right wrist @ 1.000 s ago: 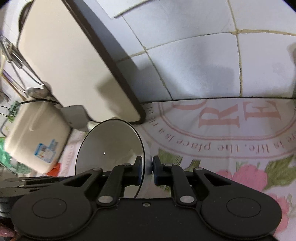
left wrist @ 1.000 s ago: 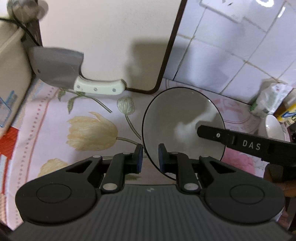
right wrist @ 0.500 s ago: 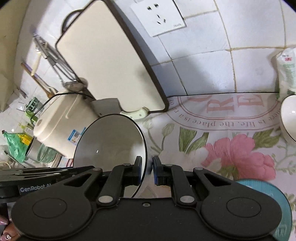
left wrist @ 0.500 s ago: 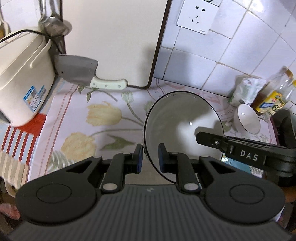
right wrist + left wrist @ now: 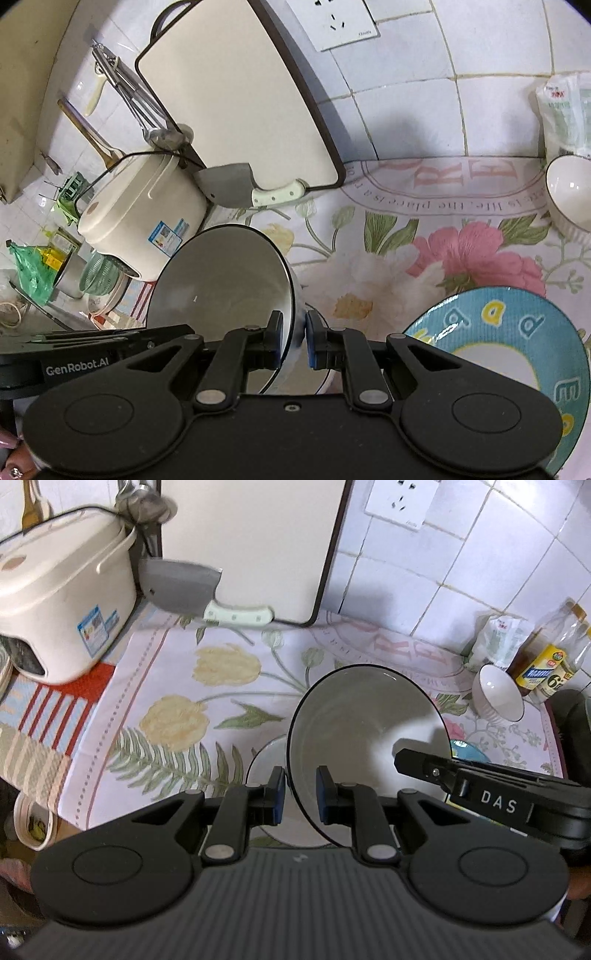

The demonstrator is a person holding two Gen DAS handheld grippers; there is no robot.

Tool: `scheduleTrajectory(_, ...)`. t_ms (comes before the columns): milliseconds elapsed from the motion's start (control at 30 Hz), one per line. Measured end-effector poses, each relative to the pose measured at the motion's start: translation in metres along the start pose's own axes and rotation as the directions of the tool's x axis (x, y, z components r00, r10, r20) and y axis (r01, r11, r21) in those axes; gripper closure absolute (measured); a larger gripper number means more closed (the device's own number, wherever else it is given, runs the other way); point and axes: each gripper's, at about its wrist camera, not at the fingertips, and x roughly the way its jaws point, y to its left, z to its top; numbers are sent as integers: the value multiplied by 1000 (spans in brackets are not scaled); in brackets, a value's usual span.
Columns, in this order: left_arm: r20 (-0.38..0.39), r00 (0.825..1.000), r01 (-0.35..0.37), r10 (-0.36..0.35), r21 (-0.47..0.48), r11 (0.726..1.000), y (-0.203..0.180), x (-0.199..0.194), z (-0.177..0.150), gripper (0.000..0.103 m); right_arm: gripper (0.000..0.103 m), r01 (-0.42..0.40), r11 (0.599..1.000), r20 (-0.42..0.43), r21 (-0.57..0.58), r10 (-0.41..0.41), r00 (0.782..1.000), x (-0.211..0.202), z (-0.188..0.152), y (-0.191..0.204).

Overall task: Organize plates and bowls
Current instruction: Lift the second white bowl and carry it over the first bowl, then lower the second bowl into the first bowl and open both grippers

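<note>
A white bowl with a thin dark rim (image 5: 354,716) is held tilted above the counter by both grippers. My left gripper (image 5: 300,799) is shut on its near rim. My right gripper (image 5: 292,345) is shut on the opposite rim of the same bowl (image 5: 221,280); its arm crosses the left wrist view at the right (image 5: 491,797). A white plate (image 5: 266,760) lies on the floral cloth just below the held bowl. A teal plate with letters (image 5: 509,332) lies to the right. A small white bowl (image 5: 496,694) stands at the back right.
A cutting board (image 5: 251,542) leans on the tiled wall with a cleaver (image 5: 184,587) in front of it. A cream rice cooker (image 5: 59,590) stands at the left. Bottles (image 5: 550,657) and a white bag (image 5: 565,110) stand at the back right.
Both grippers have drawn back from the wall with the bowl, toward the counter's front. The white plate and the teal plate have come into view under and beside the bowl.
</note>
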Motion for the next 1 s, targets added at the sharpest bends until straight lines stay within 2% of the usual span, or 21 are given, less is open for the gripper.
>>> scheduleTrajectory(267,-26,999,-40,41,19,999,5,26,-16,87,86,32,998,-13,-48,-32,999,20,-16,1)
scheduleTrajectory(467,-53,997,-55,56,5,998,14,47,-19,87,86,44,998,-45,-51,-46,998,42,-26,-2)
scheduleTrajectory(700,-69,993,-91,94,38,995,15,64,-21,87,86,73,995,-55,-74,-77,996,61,-32,0)
scheduleTrajectory(1000,-78,993,-93,94,20,995,20,72,-21,87,83,146,955,-3,-259,-152,988,68,-39,19)
